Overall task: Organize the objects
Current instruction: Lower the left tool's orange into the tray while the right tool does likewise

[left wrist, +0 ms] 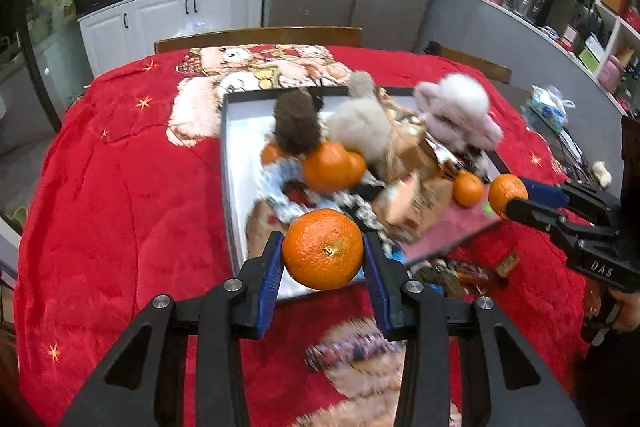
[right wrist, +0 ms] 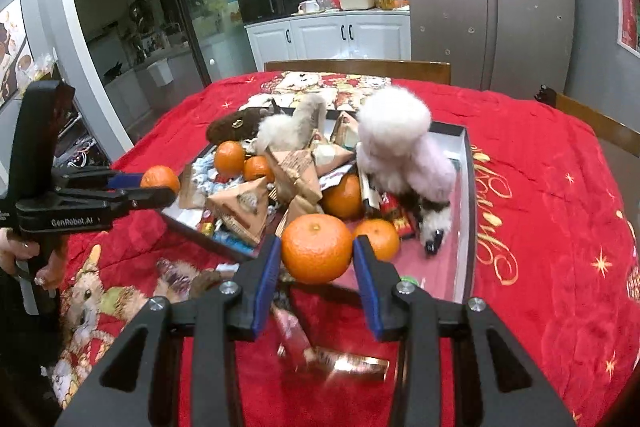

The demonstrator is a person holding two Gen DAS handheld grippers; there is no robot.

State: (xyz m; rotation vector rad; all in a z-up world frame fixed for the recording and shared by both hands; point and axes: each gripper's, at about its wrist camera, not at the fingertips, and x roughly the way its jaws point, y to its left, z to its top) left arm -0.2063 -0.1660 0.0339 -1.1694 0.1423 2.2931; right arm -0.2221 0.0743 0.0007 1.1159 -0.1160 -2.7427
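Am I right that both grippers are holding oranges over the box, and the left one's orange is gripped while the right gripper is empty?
Not quite: the right gripper is not empty. The right wrist view shows it shut on an orange too. The left gripper does grip its orange at the box, as the left wrist view shows.

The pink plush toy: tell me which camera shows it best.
The right wrist view: the pink plush toy sits large and fairly sharp, lying in the box among packets. In the left wrist view it is farther away, smaller and motion-blurred.
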